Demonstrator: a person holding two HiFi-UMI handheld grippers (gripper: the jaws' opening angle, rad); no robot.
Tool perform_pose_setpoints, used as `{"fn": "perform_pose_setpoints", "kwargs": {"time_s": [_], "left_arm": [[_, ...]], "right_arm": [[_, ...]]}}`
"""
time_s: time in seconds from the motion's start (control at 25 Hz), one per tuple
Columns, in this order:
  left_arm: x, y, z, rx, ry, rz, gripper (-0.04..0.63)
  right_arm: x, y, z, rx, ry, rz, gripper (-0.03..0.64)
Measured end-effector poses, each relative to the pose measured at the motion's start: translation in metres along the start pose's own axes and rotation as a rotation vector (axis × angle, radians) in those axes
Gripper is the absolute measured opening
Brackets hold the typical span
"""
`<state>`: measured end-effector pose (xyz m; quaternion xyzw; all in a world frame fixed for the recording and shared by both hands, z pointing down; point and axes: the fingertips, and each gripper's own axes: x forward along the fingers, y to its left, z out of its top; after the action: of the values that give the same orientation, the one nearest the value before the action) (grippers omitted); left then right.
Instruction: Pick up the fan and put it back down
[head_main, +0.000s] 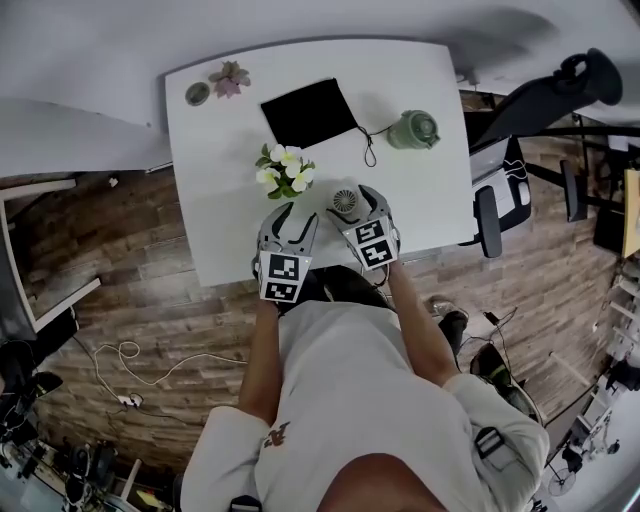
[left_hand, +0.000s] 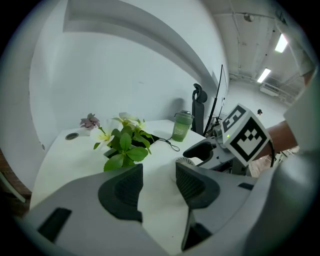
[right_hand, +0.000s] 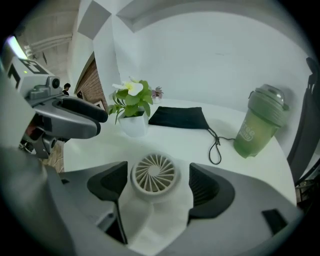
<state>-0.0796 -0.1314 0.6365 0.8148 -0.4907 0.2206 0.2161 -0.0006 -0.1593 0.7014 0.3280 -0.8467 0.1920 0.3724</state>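
Observation:
A small white fan (head_main: 345, 202) stands on the white table (head_main: 430, 190) near its front edge. In the right gripper view the fan (right_hand: 153, 172) shows its round grille between the two dark pads. My right gripper (head_main: 357, 205) straddles it with the jaws wide; the pads (right_hand: 206, 187) do not press on it, and a gap shows at the right one. My left gripper (head_main: 288, 214) hovers just left of the fan, beside the plant, open with nothing between its pads (left_hand: 122, 192). Only the fan's rim (left_hand: 186, 161) peeks past its right pad.
A potted plant with white flowers (head_main: 284, 170) stands just behind the left gripper. Farther back lie a black pouch with a cord (head_main: 308, 112), a green bottle (head_main: 414, 129), a small purple flower (head_main: 229, 78) and a round dish (head_main: 197, 93). An office chair (head_main: 500, 195) stands right of the table.

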Motion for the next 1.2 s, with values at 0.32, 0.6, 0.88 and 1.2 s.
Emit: {"fn": "perform_pose_setpoints", "kwargs": {"time_s": [0.32,0.6,0.88,1.2], "left_arm": [[-0.020,-0.009,0.036,0.035,-0.088,0.051,0.202],[-0.044,-0.026,0.085,0.094,-0.201,0.109,0.201],[-0.080,-0.053,0.119,0.137,-0.294,0.170,0.198],[-0.125,-0.085,0.133,0.164,-0.355,0.242,0.198]], "right_arm": [[-0.061,-0.009,0.045,-0.078,-0.193,-0.060,0.324],[-0.127,-0.009,0.085,-0.148,-0.372,-0.085,0.319],[-0.194,-0.002,0.107,-0.199,-0.531,-0.095,0.314],[-0.246,0.004,0.110,-0.209,-0.630,-0.084,0.291]]}}
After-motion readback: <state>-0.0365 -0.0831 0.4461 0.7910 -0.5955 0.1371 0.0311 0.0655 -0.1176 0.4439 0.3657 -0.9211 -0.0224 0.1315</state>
